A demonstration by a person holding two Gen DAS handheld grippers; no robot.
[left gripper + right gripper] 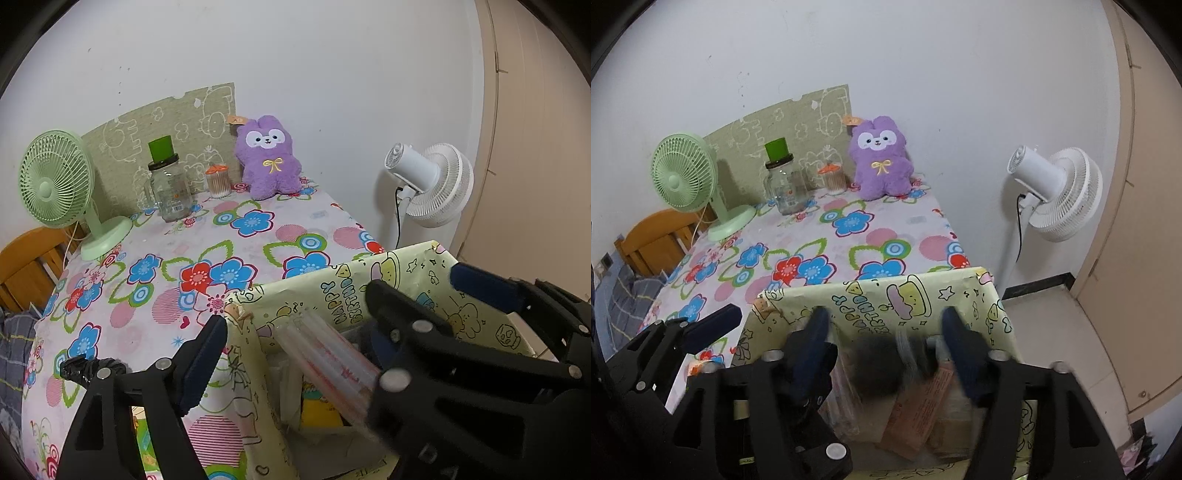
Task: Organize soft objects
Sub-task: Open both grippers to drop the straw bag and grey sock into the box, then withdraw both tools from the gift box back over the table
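A purple plush bunny (269, 158) sits upright at the far edge of the flowered table, against the wall; it also shows in the right wrist view (882, 162). A yellow "Happy Birthday" box (332, 295) stands at the table's near right corner, holding clear wrapped packets and papers. My left gripper (295, 306) is open, its jaws either side of the box's left corner. My right gripper (882, 325) is open over the box (886, 291), above a blurred dark fuzzy thing (882, 362) inside it. The right gripper's arm crosses the left wrist view (480, 350).
On the table (288, 221) stand a green desk fan (55, 177), a glass jar with a green lid (168, 184) and a small cotton-swab jar (218, 181), before a green patterned board (166, 133). A white floor fan (432, 184) stands right of the table. A wooden chair (26, 262) is at left.
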